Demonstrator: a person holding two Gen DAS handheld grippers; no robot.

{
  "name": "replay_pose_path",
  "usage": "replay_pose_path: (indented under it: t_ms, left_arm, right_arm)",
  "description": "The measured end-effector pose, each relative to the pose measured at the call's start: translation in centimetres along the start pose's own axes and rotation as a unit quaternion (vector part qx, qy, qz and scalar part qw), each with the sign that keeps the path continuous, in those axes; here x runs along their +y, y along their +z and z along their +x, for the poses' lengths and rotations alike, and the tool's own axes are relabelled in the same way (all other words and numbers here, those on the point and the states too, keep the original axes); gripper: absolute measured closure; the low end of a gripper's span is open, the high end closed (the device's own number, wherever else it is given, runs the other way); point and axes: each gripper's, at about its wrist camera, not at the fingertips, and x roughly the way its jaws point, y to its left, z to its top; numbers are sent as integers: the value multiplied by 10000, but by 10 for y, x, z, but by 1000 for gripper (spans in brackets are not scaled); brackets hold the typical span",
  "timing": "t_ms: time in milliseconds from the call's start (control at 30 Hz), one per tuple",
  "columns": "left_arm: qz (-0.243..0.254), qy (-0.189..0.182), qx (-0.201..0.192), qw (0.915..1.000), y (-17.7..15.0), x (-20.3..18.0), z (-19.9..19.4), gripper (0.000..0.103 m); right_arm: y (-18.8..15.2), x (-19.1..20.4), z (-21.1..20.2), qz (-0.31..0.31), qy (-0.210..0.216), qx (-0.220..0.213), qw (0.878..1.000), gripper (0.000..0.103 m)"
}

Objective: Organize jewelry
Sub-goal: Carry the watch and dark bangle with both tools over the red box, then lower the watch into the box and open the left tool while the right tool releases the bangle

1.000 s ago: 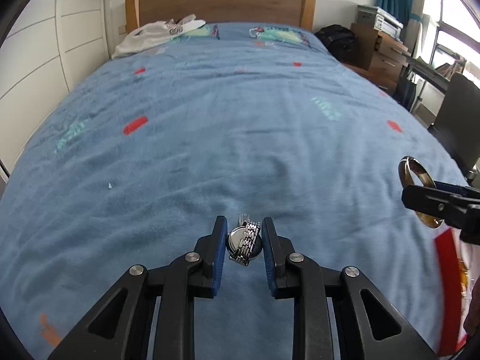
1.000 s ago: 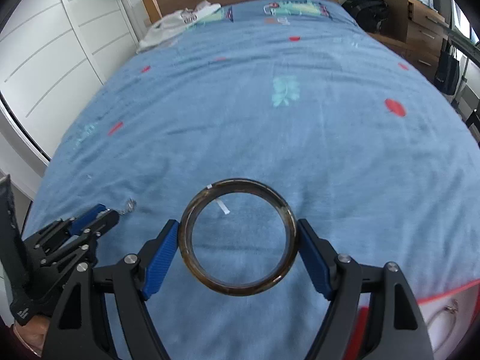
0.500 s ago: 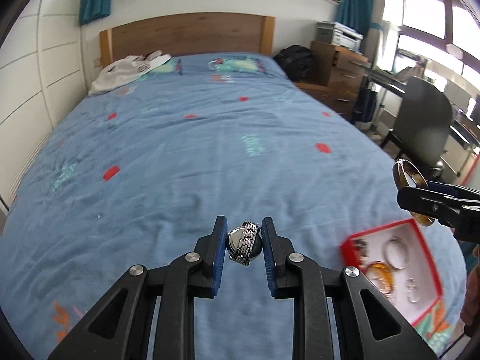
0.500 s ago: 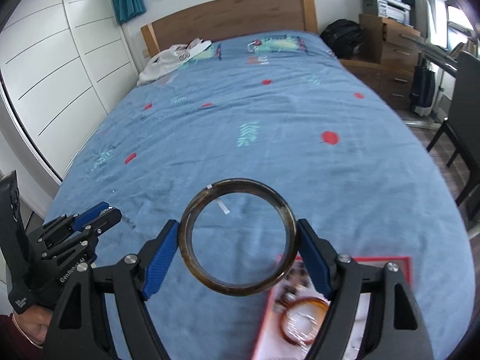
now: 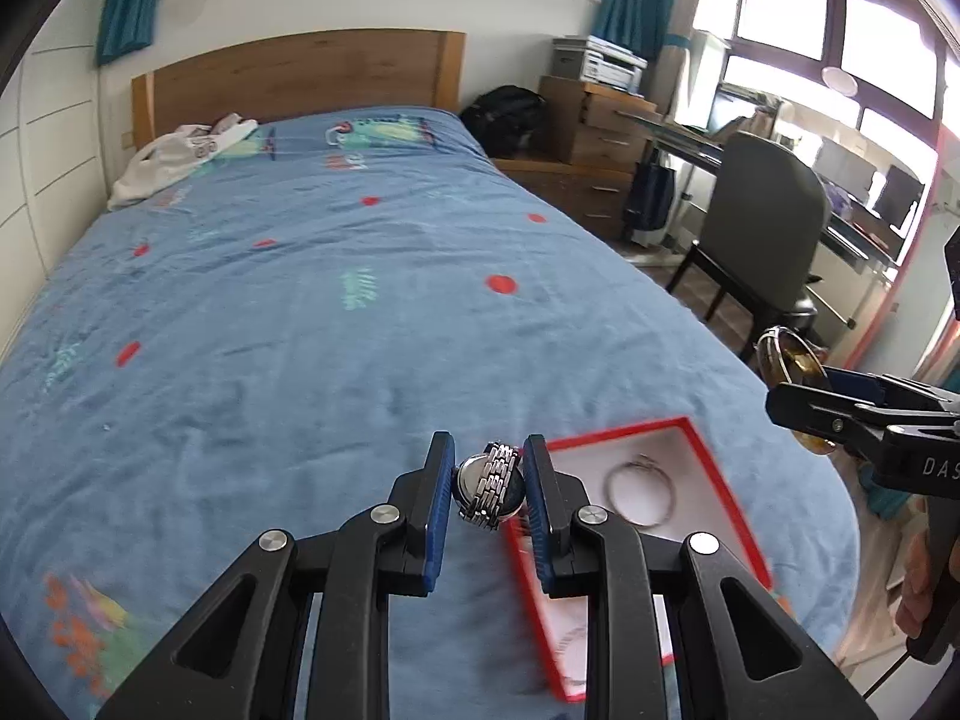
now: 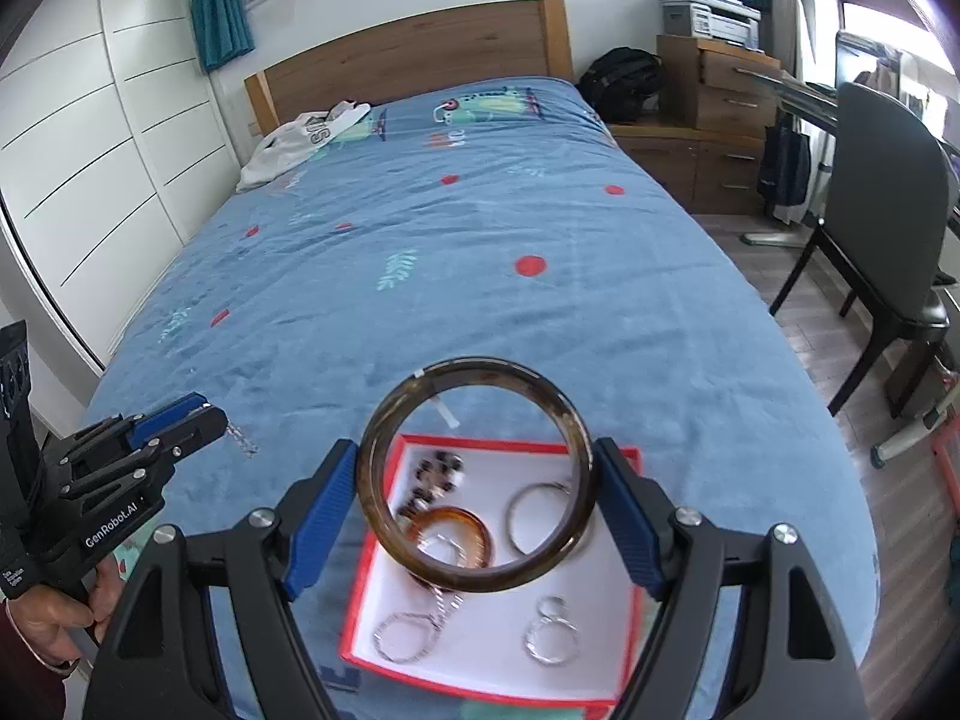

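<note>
Jaws clamp the watch [image 5: 487, 487], strap running lengthwise; other jaws clamp the bangle [image 6: 477, 474] upright, face-on.

Silver watch [image 5: 487, 485]; brown bangle [image 6: 477, 473] above red-rimmed tray [image 6: 480, 693]

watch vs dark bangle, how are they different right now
The watch is silver metal links, pinched in the left hand-held gripper with jaws narrow. The dark bangle is one smooth brown ring, spanning the right hand-held gripper with jaws wide. Both are held above the bed.

Right hand-held gripper [image 6: 477, 474] clamping dark bangle [image 6: 477, 474], above red-rimmed tray [image 6: 480, 654] of rings, blue bedspread [image 6: 480, 276]
</note>
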Motion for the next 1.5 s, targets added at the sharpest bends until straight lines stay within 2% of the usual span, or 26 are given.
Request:
replay_pose_path:
  t_ms: [200, 467, 700, 900, 1200, 1500]
  left_arm:
    - [-28, -183, 226, 9996, -21, -35, 17, 80]
    - [21, -268, 714, 9971, -62, -66, 48, 80]
    - [97, -257, 1088, 9937, -97, -77, 68, 80]
    - [103, -161, 1286, 9915, -110, -79, 81, 80]
    - [234, -8, 1445, 9892, -118, -77, 95, 80]
    - [321, 79, 1525, 9877, -125, -73, 101, 80]
  right_arm:
    - [-28, -24, 3, -5, 27, 207, 9998, 27]
    - [-76, -45, 36, -159, 263, 702, 9971, 27]
    - [-103, -51, 66, -826, 470, 1154, 9888, 27]
    - [-108, -52, 81, -1185, 624, 1300, 9824, 27]
    - [-122, -50, 92, -1292, 950, 1373, 9775, 27]
    - [-136, -39, 101, -1940, 1002, 1640, 9620, 26]
